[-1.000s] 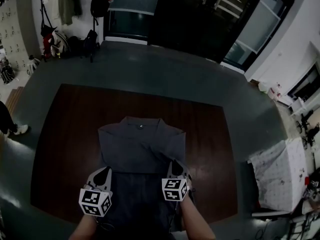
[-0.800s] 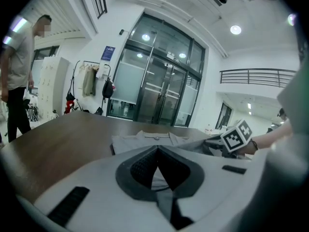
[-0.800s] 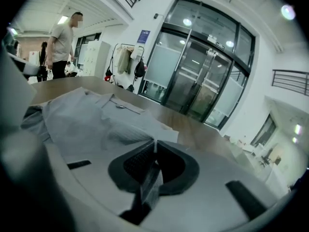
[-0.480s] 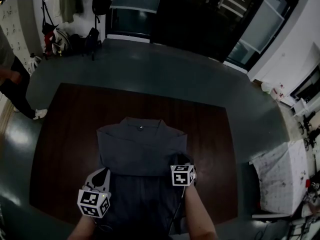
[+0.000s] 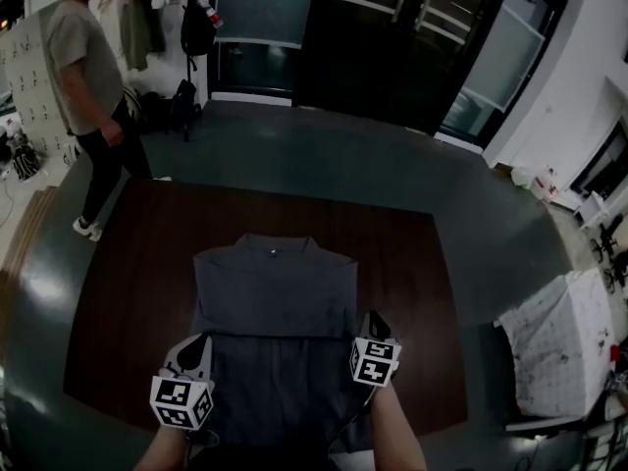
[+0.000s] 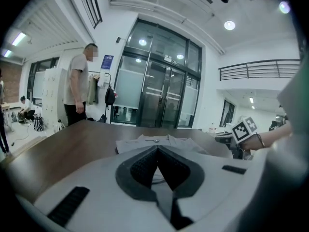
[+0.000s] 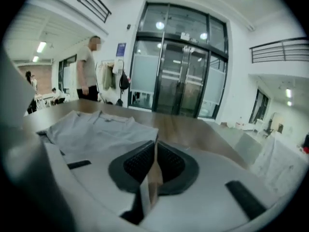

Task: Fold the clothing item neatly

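Observation:
A grey collared shirt [image 5: 273,292] lies face up on the dark brown table [image 5: 137,263], collar away from me, sides folded in, lower part running to the near edge. My left gripper [image 5: 199,341] sits at the shirt's left edge, shut; whether cloth is pinched I cannot tell. In the left gripper view the shirt [image 6: 159,141] lies just beyond the left gripper [image 6: 157,148]. My right gripper [image 5: 371,317] hovers just off the shirt's right edge. Its jaws have just been closing to a thin slit, nothing between them. The right gripper [image 7: 155,143] has the shirt [image 7: 96,129] on its left.
A person [image 5: 93,96] stands on the floor past the table's far left corner. Glass doors [image 5: 392,37] line the back wall. A white cloth-covered stand [image 5: 554,341] is off the table's right side. Bare table [image 5: 412,292] lies right of the shirt.
My right gripper has moved right, off the shirt's right side, which now lies flat and folded in. The left gripper has barely shifted. A person has walked into view at the far left.

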The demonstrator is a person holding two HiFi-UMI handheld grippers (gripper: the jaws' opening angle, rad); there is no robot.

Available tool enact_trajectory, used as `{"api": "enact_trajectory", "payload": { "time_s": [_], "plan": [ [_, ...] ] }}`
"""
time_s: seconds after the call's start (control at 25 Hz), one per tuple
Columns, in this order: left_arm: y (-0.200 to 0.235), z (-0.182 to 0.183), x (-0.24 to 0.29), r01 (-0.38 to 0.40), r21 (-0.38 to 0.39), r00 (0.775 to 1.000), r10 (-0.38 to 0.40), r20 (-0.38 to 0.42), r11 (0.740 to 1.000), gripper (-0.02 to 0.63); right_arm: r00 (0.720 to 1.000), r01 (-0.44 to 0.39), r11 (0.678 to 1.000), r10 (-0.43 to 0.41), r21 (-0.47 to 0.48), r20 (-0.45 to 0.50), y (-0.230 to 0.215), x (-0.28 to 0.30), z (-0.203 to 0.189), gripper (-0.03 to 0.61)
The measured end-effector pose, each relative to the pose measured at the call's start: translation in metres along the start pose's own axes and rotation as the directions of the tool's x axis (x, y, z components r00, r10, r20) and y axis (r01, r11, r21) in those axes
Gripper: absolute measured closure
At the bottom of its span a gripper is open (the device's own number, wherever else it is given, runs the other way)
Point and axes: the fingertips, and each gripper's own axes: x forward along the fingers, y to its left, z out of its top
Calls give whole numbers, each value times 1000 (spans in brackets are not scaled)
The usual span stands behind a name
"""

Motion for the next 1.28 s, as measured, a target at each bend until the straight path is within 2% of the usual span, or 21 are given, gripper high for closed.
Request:
{"api": "enact_trajectory", "payload": {
  "time_s": [0.04,0.2,0.32,0.44,0.56,0.64,0.72,0.84,1.0,1.16,1.28],
  "plan": [
    [-5,1,-8,-7,3,1000,7,12,1000,604,997,-13,1000,12,24,72,4,-17,10,589],
    [-18,-4,-45,-52,-5,996,52,72,999,604,951,-138,983,98,118,292,20,-75,32,589],
    [-17,-18,-75,-119,-17,989,120,89,993,604,917,-180,976,122,120,380,24,-104,35,589],
    [-8,-39,-105,-170,-16,983,171,70,985,604,895,-203,971,133,123,426,27,-132,24,589],
    [-6,-60,-130,-184,-38,980,186,70,982,604,889,-221,968,149,121,434,21,-159,4,589],
    [-7,-69,-145,-181,-21,979,182,91,983,604,891,-219,967,144,130,431,14,-176,-13,589],
    [-5,-76,-163,-193,11,972,190,139,981,604,896,-195,969,114,149,429,4,-197,-32,589],
    [-3,-91,-199,-209,28,959,199,204,978,604,910,-126,968,26,215,414,-13,-235,-72,589],
    [-4,-132,-258,-166,8,968,162,190,986,604,926,-25,950,-95,311,365,-21,-300,-136,589],
    [-16,-165,-326,-140,61,972,126,199,988,604,950,16,939,-122,342,289,-3,-366,-201,589],
    [-26,-187,-355,-91,61,979,78,189,994,604,967,36,942,-117,334,226,14,-397,-244,589]
  ]
}}
